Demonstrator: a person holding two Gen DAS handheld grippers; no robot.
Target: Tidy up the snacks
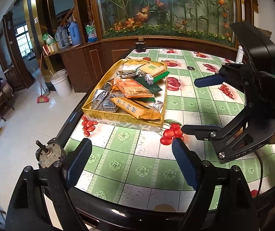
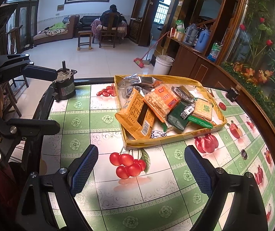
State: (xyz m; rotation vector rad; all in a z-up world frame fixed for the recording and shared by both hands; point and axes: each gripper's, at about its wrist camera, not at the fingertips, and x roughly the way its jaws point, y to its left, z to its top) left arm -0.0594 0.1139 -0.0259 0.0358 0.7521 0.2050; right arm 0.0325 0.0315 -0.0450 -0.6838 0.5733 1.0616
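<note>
A shallow gold tray (image 1: 118,118) (image 2: 176,141) on the green checked table holds several snack packets: orange cracker packs (image 1: 132,88) (image 2: 162,100), a yellow pack (image 1: 135,108) (image 2: 135,119), green packs (image 2: 200,122) and silver ones (image 1: 99,98). My left gripper (image 1: 131,163) is open and empty over the table, short of the tray's near end. My right gripper (image 2: 141,171) is open and empty, also short of the tray; it shows in the left wrist view (image 1: 189,105) at the right of the tray. The left gripper shows in the right wrist view (image 2: 56,98) at the left.
A small electric motor (image 1: 49,154) (image 2: 64,84) stands at the table's corner. A dark small jar (image 1: 140,45) (image 2: 232,93) sits at the far edge, a bottle cap (image 1: 191,68) (image 2: 244,154) lies on the cloth. A wooden cabinet with glass plant display backs the table.
</note>
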